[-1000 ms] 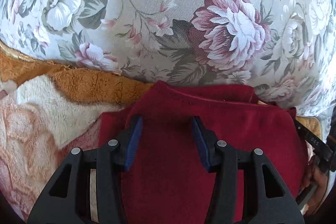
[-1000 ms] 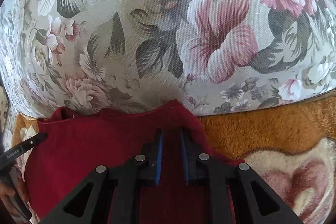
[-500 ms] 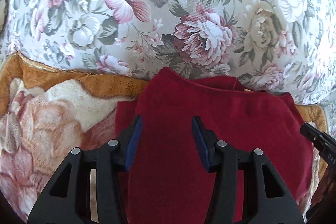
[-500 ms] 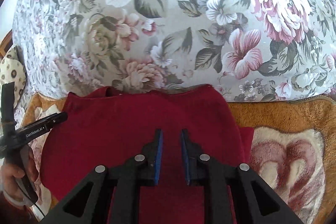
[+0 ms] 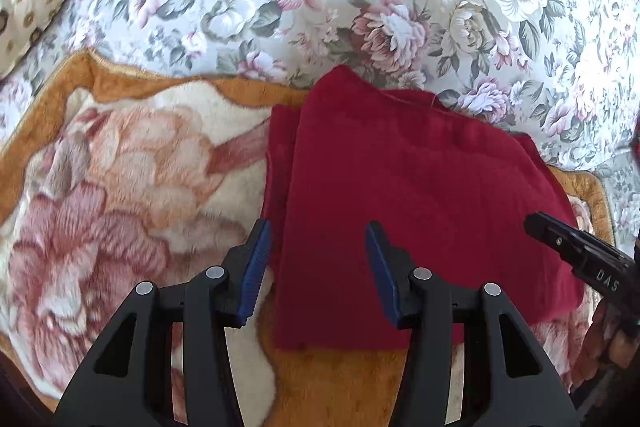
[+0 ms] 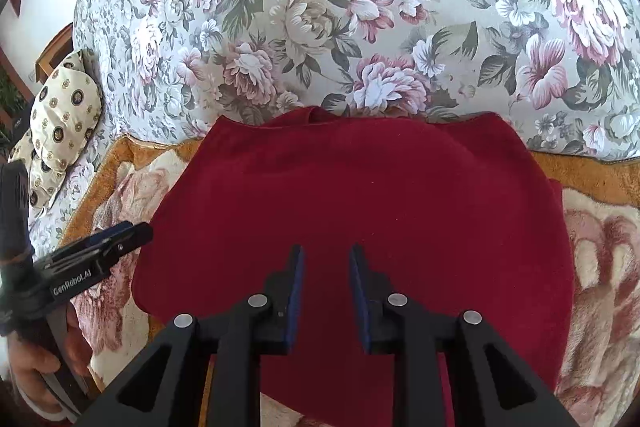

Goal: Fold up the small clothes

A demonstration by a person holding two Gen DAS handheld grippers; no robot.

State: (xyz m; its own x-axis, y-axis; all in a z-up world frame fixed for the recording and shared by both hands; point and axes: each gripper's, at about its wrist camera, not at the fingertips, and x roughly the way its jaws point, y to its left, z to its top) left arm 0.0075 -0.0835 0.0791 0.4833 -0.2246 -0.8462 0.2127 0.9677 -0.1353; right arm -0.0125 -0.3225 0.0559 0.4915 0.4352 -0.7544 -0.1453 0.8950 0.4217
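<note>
Both tongs pulled back | red cloth (image 5: pixel 420 195) folded, long axis sideways | left tongs (image 5: pixel 318 269), right tongs (image 6: pixel 325 291) open, empty

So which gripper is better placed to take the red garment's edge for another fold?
Probably the left gripper: its open jaws straddle the red garment at its left edge. The right gripper hovers mid-cloth.

Black tongs (image 5: pixel 318 247), blue pads (image 6: pixel 297 291), silver screws

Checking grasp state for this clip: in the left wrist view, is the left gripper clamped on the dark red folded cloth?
No, the left gripper is open above the dark red folded cloth, pinching nothing.
</note>
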